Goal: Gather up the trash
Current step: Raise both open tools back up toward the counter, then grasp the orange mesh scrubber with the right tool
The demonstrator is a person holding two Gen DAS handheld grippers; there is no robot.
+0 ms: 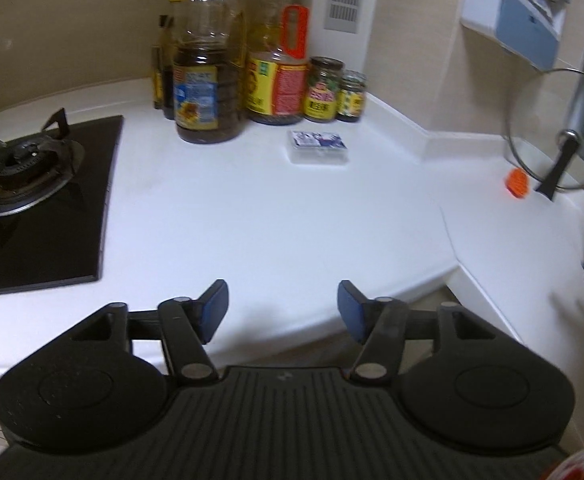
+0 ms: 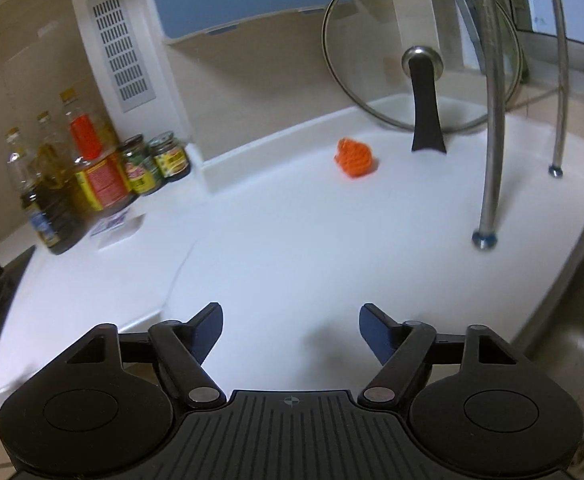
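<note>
Both grippers, left gripper (image 1: 283, 311) and right gripper (image 2: 291, 334), hover with fingers wide apart, empty; reaching step; next, the right nears the orange scrap (image 2: 355, 157) at upper centre of the bench (image 2: 292, 240).

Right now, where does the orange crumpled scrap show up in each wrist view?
Left wrist view: the orange scrap lies far right on the white counter, just left of the glass lid's black handle.
Right wrist view: upper centre, orange scrap left of that handle.
Shared landmark: the glass lid leaning on the wall.
</note>
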